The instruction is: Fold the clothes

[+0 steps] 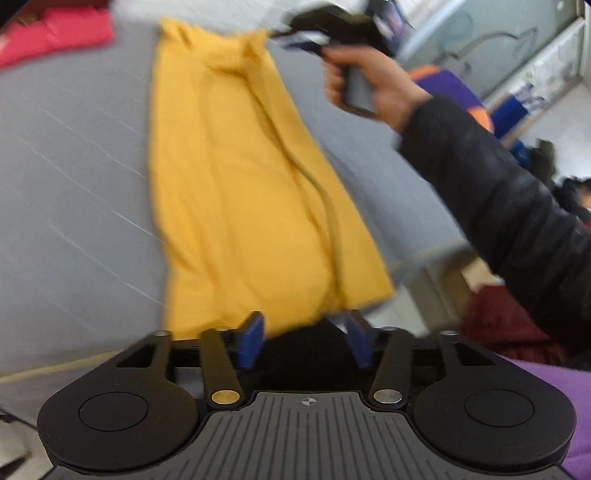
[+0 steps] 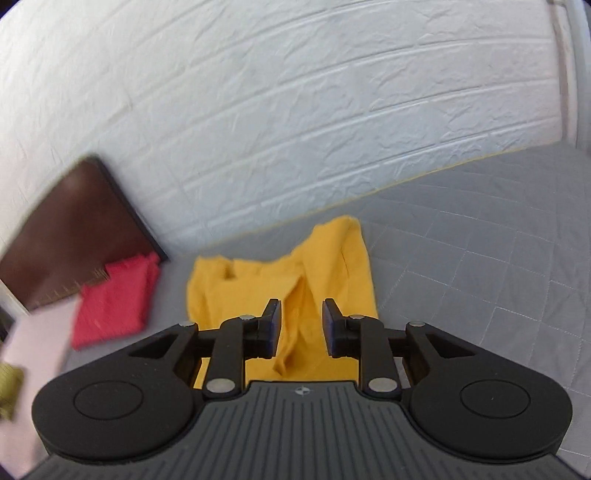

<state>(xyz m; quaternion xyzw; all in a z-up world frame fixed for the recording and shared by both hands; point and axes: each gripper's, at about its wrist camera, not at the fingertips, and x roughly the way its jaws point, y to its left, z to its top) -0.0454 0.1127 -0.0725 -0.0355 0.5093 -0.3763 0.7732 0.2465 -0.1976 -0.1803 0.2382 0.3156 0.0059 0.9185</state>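
Looking down the left gripper (image 1: pixel 306 341) from my remote seat, I see its blue pads spread apart with the near hem of the yellow garment (image 1: pixel 243 192) lying just ahead of them, nothing pinched. That garment runs up the centre of the left wrist view as a long narrow strip on the grey quilted mattress (image 1: pixel 74 166), its side already turned inward along a lengthwise crease, which I read as the first folds being done. At the top of that frame the right gripper (image 1: pixel 295 35) sits at the strip's far end, held by the right hand (image 1: pixel 369 85) in a black sleeve; blur keeps me from judging contact there. The right wrist view settles its state: the right gripper (image 2: pixel 301 328) has its jaws parted, the yellow garment (image 2: pixel 258 288) showing through the gap below, not clamped. I judge both tools are posted at opposite ends so the strip can be folded across its length next. A red garment (image 2: pixel 114 306) lies folded at the left of the right wrist frame, beside a brown headboard (image 2: pixel 74 229) against the white brick-pattern wall (image 2: pixel 295 92), well clear of my work.
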